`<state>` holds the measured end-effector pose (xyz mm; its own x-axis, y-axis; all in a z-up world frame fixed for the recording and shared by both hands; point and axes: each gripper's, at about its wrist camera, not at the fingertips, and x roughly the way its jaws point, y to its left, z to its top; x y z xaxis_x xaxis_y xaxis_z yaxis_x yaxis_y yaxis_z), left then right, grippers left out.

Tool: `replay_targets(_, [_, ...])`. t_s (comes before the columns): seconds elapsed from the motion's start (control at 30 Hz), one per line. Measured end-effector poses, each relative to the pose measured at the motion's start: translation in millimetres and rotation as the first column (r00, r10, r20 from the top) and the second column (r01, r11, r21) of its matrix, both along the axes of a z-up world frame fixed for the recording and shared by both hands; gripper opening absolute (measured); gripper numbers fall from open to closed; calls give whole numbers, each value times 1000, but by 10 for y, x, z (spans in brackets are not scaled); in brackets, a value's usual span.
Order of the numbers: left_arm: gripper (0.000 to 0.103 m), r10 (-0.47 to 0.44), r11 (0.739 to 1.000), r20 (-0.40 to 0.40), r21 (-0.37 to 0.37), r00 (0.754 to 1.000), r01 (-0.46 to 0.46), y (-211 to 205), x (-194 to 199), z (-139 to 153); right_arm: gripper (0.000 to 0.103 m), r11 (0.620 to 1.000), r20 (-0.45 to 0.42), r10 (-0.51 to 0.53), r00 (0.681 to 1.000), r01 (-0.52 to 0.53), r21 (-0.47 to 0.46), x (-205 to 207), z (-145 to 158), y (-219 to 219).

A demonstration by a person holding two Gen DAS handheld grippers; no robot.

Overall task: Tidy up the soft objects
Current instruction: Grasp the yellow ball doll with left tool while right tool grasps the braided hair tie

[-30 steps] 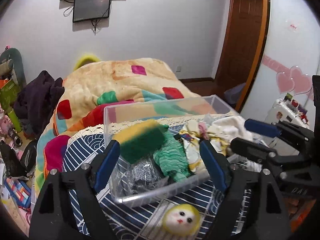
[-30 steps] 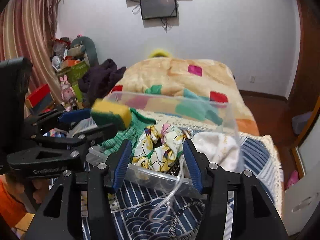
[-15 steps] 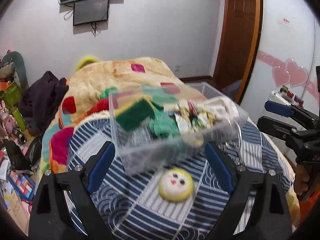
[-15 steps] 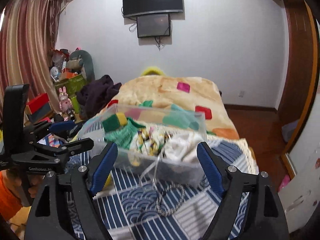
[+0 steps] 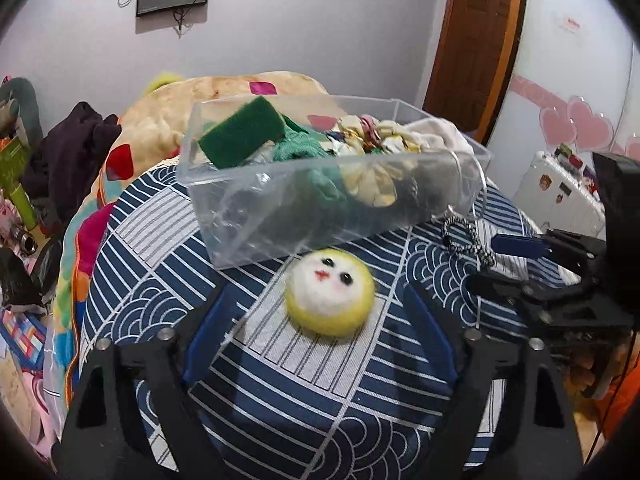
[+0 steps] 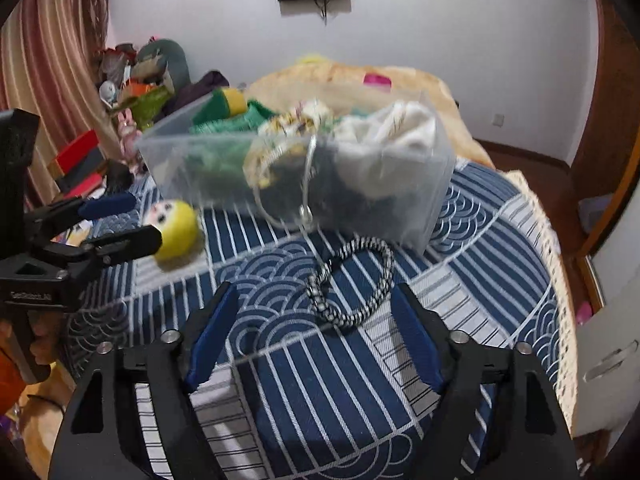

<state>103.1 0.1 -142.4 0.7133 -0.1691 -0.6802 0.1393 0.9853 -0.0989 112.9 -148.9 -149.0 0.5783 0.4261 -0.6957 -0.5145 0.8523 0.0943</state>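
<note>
The bin [image 5: 320, 200] sits on the blue cloth [image 5: 320, 380], stuffed with a green sponge [image 5: 240, 134], knit and floral fabric (lower contents are a blur). A yellow plush [image 5: 330, 298] lies just in front. Both the left gripper [image 5: 320, 328] and right gripper [image 6: 316, 332] gape wide, empty.

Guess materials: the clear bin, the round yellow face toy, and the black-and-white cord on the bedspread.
Clear bin: looks like rigid transparent plastic, glossy; the contents show through its walls.
Round yellow face toy: seems felted wool or plush, matte and fuzzy at its edges.
Black-and-white cord: probably braided fibre rope; a woven checker pattern shows, and it lies in a limp loop.
</note>
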Motion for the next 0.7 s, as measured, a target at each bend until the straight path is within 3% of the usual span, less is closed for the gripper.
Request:
replay_targets(0.23, [71,-38,999,-7,23,999,38,-103,29,-36,46,998,-64,-51,997,52,20,120,-82,-115])
replay_targets(0.3, [65,-40,999,-17,16,999,40,-117,49,-50,33,998,-67,-67,996,68,15,128,-80,-137])
replay_targets(0.47, [46,-32,999,-15,1,999,32,-100,58,-66,12,993,-78,-103,992,107,47,151,-78,-210])
replay_targets(0.7, [44,-42,999,6,-6,999,42,-56,-55,-20,10,990,-76,-100,992,107,92,65,-34,-260])
